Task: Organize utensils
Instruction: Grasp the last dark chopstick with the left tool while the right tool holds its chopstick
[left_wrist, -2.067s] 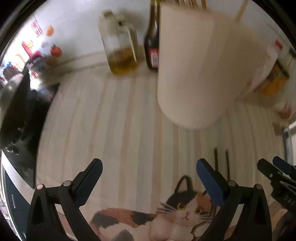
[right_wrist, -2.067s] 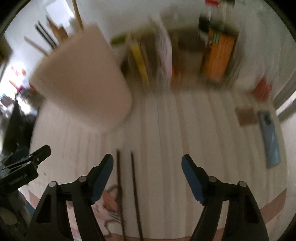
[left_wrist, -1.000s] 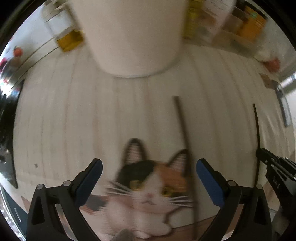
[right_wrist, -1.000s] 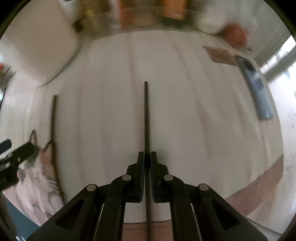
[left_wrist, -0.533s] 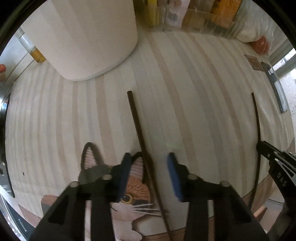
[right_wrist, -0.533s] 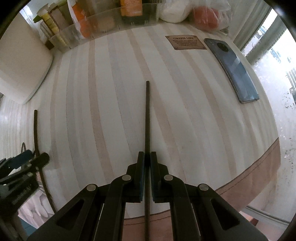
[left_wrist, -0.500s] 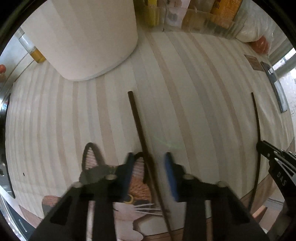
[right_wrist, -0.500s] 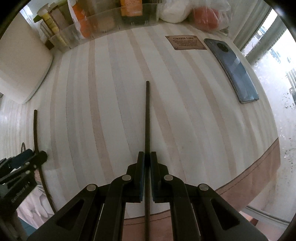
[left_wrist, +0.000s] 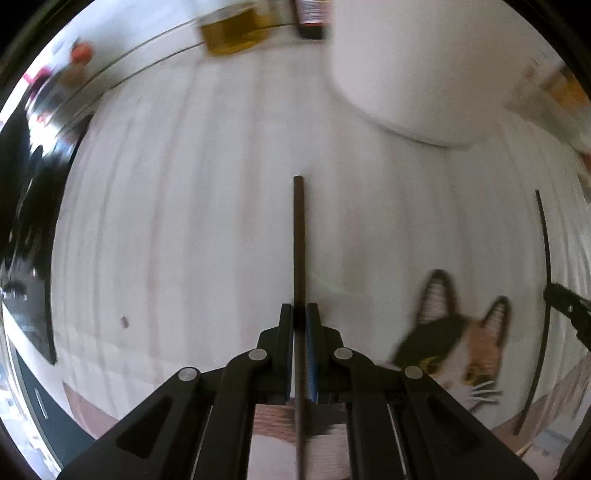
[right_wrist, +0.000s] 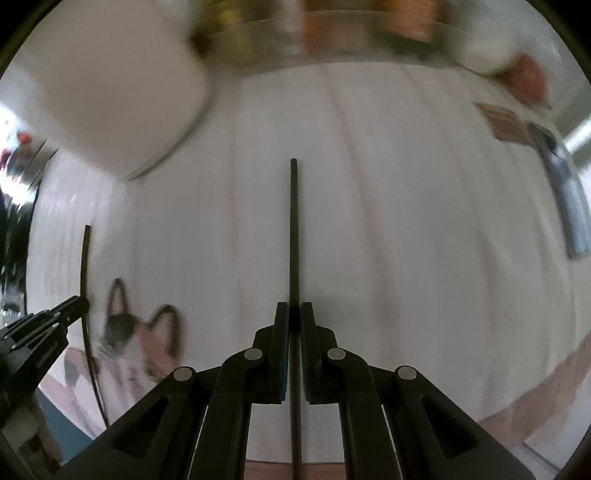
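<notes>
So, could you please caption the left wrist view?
Left gripper shut on a dark chopstick above the striped mat.

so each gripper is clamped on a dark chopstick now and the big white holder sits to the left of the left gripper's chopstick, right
Not quite. In the left wrist view the white holder sits up and to the right of the chopstick held by the left gripper. The right gripper is clamped on its own chopstick.

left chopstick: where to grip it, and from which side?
Mid-shaft, from above, with one of the fingers on each side of the rod. It is thin and straight, so only a pinch across its width holds it. The left gripper has just closed on the chopstick that way, with shaft showing ahead of and behind the grip.
</notes>
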